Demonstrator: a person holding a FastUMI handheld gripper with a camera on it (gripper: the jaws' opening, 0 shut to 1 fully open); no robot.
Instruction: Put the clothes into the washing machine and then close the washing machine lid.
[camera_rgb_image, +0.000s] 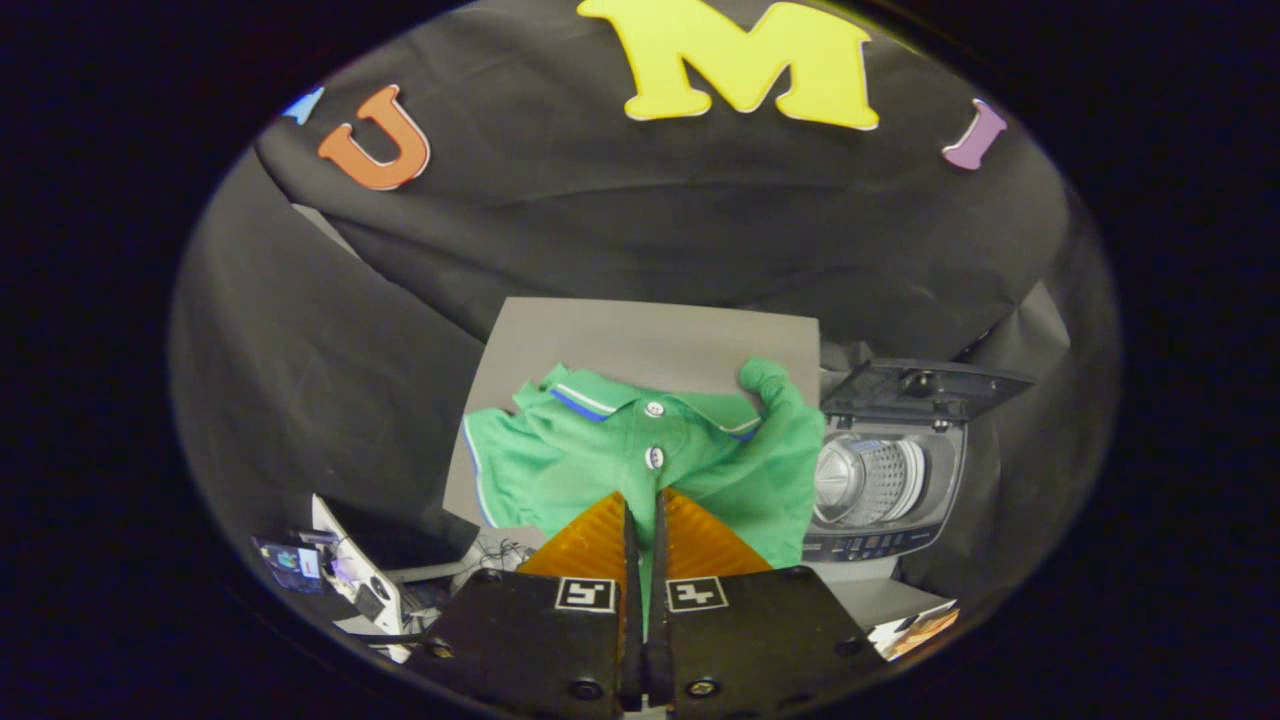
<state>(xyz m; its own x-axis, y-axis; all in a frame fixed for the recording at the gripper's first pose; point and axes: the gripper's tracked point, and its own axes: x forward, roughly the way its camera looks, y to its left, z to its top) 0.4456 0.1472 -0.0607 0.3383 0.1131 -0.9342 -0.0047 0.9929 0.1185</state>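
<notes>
My tongs (641, 505) were closed to a narrow slit, both fingers pinching the one green polo shirt (640, 455) by its front below two white buttons. The shirt's lower part was hidden behind the fingers. It hung over one grey tabletop (650, 340). Beside it stood one small washing machine (885, 470), lid (925, 385) raised, drum visible.

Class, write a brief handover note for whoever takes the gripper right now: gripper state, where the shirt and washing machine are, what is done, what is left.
Gripper: fingers shut on the green polo shirt, pinching cloth below the buttons; the shirt hangs from them above the grey board.
Washing machine: beside the shirt, lid raised, drum open.
Done: shirt gripped.
Left: carry it to the drum, drop it in, close the lid.
</notes>
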